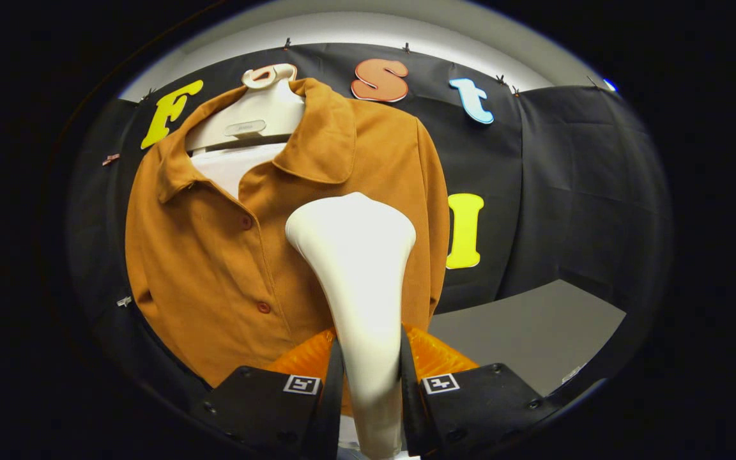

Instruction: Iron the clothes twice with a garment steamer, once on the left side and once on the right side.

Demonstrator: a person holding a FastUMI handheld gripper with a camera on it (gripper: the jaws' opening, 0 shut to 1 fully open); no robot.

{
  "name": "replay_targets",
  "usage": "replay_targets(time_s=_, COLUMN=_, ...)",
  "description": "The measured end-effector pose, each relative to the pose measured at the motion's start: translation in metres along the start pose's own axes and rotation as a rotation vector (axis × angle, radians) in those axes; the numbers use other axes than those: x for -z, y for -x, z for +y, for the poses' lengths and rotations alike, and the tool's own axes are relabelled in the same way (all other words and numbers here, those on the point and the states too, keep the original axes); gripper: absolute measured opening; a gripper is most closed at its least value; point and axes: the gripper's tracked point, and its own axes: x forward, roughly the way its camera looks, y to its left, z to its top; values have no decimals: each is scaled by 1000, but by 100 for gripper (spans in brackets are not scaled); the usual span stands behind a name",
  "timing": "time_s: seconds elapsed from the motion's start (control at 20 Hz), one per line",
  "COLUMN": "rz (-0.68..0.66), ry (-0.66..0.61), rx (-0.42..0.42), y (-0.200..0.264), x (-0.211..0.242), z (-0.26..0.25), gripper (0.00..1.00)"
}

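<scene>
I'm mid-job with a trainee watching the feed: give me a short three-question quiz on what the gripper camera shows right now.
1. True or false: the gripper is shut on the steamer.
2. Multiple choice: the steamer's head stands in front of which part of the shirt? A) the half to the right of the button placket B) the collar C) the half to the left of the placket
3. Short answer: what does the shirt hang on?

Key
1. True: both fingers press the handle's sides.
2. A
3. A white hanger, with a white garment under the open collar.
</scene>
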Motion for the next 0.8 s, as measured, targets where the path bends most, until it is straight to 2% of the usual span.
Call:
replay_targets(time_s=0.35, rz=178, ry=28, rx=27, y=-25, x=61, z=-3, gripper=44)
replay_targets(time_s=0.8, rz=359, ry=8, rx=45, y=-29, x=129, z=-10, gripper=44)
